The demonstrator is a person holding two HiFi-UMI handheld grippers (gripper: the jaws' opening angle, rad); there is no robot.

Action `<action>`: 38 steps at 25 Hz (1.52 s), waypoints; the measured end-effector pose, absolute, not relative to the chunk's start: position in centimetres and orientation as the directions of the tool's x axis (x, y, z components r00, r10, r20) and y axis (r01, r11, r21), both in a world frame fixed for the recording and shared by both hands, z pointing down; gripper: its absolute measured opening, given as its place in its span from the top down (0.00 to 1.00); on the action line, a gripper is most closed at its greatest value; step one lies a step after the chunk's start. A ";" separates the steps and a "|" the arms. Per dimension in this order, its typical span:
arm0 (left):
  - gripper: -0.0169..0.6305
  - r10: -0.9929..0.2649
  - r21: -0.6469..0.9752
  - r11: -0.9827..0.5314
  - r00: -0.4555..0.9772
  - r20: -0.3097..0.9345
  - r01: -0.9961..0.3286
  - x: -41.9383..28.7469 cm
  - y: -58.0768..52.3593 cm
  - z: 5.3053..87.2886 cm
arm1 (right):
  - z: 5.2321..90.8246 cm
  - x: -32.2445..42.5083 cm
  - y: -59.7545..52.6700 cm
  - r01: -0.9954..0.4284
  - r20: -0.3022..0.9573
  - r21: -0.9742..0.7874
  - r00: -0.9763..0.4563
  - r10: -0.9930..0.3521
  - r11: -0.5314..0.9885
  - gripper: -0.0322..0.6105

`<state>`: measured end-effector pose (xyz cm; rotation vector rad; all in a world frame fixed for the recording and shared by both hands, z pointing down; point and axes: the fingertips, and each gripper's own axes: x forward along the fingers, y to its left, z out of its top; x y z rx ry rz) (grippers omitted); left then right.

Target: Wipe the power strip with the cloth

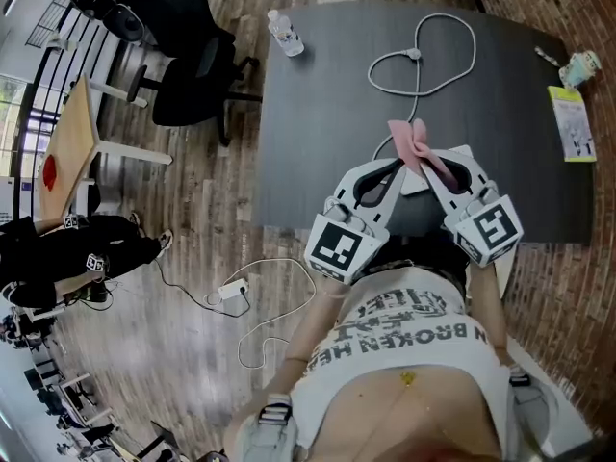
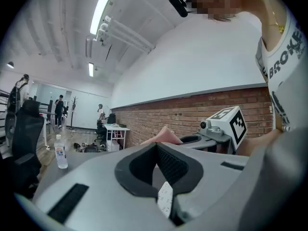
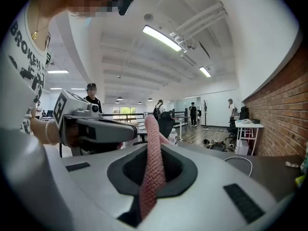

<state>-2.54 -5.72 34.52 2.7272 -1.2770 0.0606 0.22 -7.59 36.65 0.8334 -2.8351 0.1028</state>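
Power strip (image 1: 416,185) half hidden behind two grippers over the dark surface (image 1: 318,114).
Only a white patch of it shows between their tips, its cable (image 1: 414,56) looping beyond. The right gripper (image 3: 153,148) pinches the pink cloth (image 3: 153,167) in its fingers; the left gripper (image 2: 157,147) has its fingers pressed together.

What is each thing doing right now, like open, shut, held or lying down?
left gripper, shut, nothing in it
right gripper, shut on the pink cloth
pink cloth, pinched, sticking up out of the gripper
water bottle, standing, cap on
white cable, lying looped on the table
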 end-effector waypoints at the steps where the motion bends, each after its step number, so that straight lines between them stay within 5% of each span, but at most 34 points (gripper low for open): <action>1: 0.96 -0.765 0.101 -0.630 0.638 0.087 -0.770 -2.5 -5.6 34.4 | 36.5 0.2 -7.5 -0.539 0.191 -0.015 -0.828 -0.526 0.842 0.92; 38: 0.96 -0.790 0.100 -0.602 0.609 0.073 -0.792 -4.5 -3.2 32.8 | 33.6 -2.8 -5.2 -0.499 0.194 0.080 -0.841 -0.504 0.863 0.92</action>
